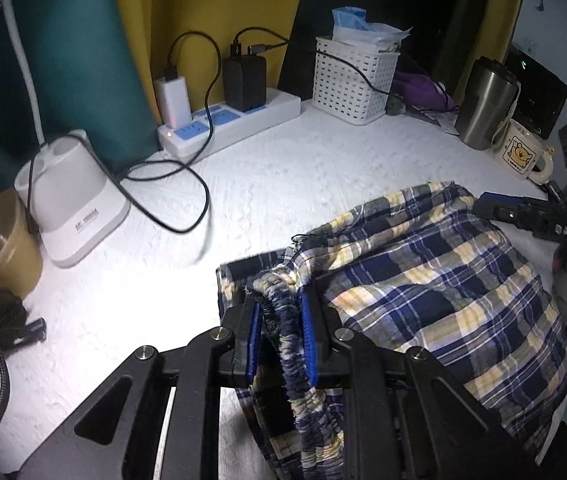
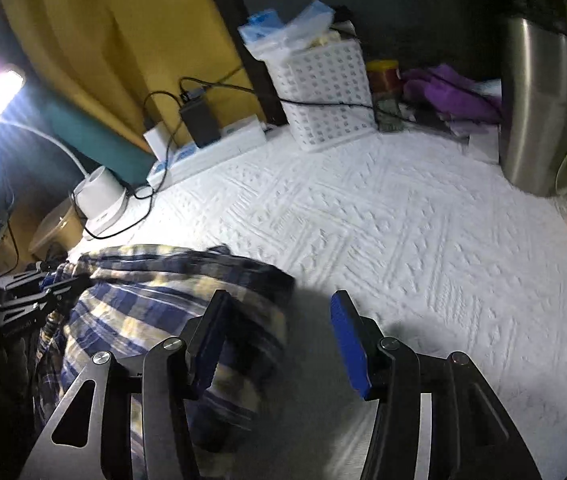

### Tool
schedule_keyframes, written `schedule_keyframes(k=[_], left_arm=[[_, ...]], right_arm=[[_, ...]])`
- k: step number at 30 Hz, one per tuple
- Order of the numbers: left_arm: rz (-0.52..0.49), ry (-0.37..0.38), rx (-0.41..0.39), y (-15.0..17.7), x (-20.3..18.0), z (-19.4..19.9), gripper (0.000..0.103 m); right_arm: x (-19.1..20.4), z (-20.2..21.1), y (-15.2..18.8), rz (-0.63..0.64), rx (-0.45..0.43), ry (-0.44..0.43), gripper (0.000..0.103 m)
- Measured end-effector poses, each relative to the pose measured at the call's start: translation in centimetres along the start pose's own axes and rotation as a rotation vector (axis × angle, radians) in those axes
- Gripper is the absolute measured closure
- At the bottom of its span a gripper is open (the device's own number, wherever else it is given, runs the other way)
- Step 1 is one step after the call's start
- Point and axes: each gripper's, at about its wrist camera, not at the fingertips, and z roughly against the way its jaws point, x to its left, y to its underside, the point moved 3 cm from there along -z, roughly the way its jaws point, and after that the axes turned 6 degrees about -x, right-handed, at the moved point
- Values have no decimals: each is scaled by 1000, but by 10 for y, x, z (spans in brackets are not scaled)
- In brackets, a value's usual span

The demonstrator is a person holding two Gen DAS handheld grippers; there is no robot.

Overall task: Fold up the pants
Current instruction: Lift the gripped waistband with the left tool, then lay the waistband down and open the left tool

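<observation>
clearly the plaid pants (image 1: 423, 280) lie bunched on the white textured cloth (image 1: 267, 184) that covers the table, nearer the person than the clutter at the back. the left gripper (image 1: 279, 336) has its blue pads clamped on the gathered elastic waistband (image 1: 283, 320), which stands up between them. the right gripper (image 2: 283, 344) has its fingers apart with nothing between them; one finger overlaps the far edge of the fabric, the other is over bare cloth.

the step in hand looks like getting a second hold so the garment can be spread. to do it well, the right gripper should probably take the waistband's other end, not loose leg fabric, so both holds pull evenly.

further out, a white perforated basket (image 1: 353, 80) holds blue and clear plastic packets. a steel tumbler (image 1: 483, 104) and a bear-print mug (image 1: 523, 154) stand at the right; their contents cannot be seen.
</observation>
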Motion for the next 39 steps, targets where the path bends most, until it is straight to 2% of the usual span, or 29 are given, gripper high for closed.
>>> schedule_keyframes(k=[3,5,9,11,12,13,14,16,22,26,29,34,37,39], left_arm=[[17,10,12,2,3,-4,83],[22,13,15,0,4,-4,83],[31,-1,19,1,8,-7,73],[39,-2,25,3,10,-9,71],[41,-2,26,4,10,-9,71],[42,-3,25,4,9,-9,71],[40,-5,19,4,9,-8,71],[36,-1,-4,1,7,-3,71],[49,9,-51,-9,8,8,71],[48,-16,-28,-7,9,-2,69],[49,-32,11,0,11,-17,68],[65,-42,13,0,16,-21,60],[84,-39,4,-3,18,-17,59],[78,-41,-24,-7,16,-9,59]], right_arm=[[-5,-9,1,-22,21,-31,49],[-4,-20,4,-53,59,-91,49],[2,-26,5,-60,61,-124,49],[7,-27,6,-59,63,-151,68],[9,-27,7,-55,58,-152,69],[12,-26,7,-38,50,-145,82],[16,-24,6,-21,37,-138,89],[18,-15,0,-15,-12,-117,92],[25,-2,-12,57,-65,-56,93],[21,-12,-11,67,-60,-20,93],[17,-30,-5,109,-24,32,93],[12,-37,-1,100,-5,33,92],[9,-37,-2,75,0,23,92],[9,-34,-2,70,0,28,85]])
